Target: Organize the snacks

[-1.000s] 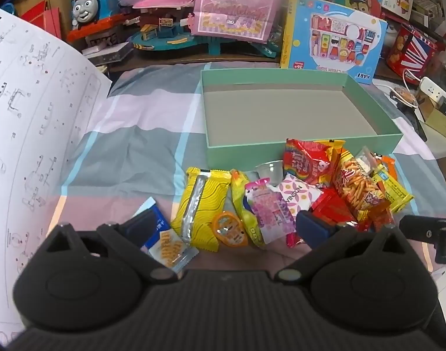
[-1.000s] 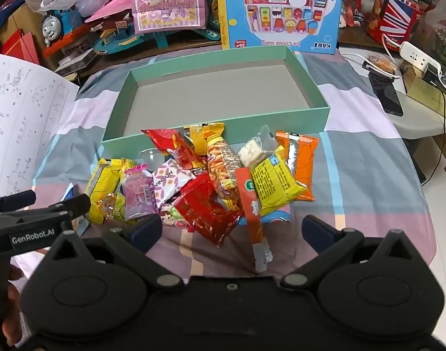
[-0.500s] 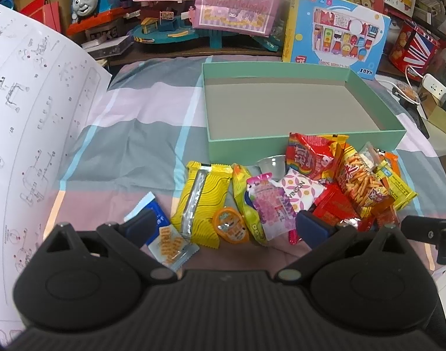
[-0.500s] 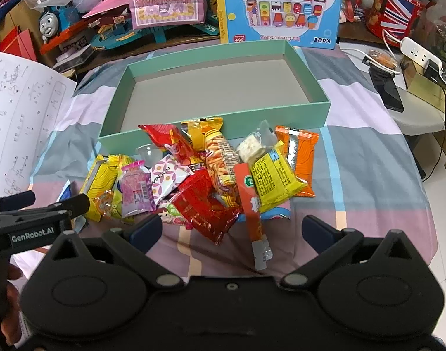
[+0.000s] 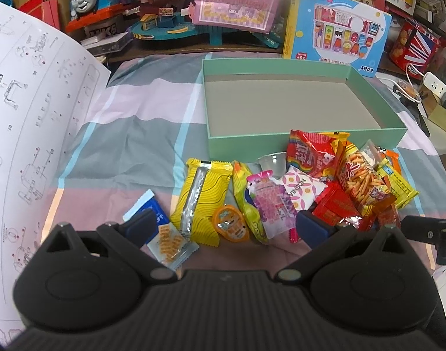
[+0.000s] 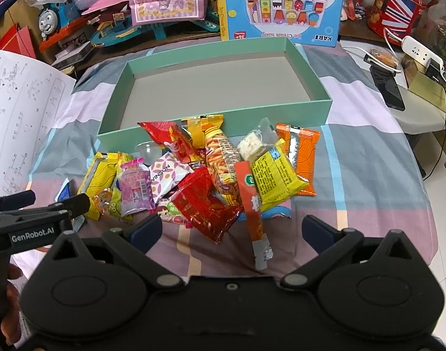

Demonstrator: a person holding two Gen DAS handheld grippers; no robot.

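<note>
Right wrist view: right gripper (image 6: 230, 228) spread wide, holding nothing; left gripper (image 5: 223, 225) likewise. Snack pile (image 6: 211, 169) sits just in front of green box (image 6: 223, 114), box w/ nothing inside. Risk: packets overlap, so a grab may drag neighbours or slip off crinkly foil

Bed (image 6: 369, 175), covered in a sheet of grey, pink and lilac blocks with pale blue stripes. Lying on it: one shallow mint-green box (image 6: 223, 118), open, grey inside, nothing in it; one heap of snack packets (image 6: 211, 172) just in front of the box's near wall, some overlapping; one blue sachet (image 5: 153, 213) at the heap's left edge; one large printed instruction sheet (image 5: 27, 122) over the left side.
</note>
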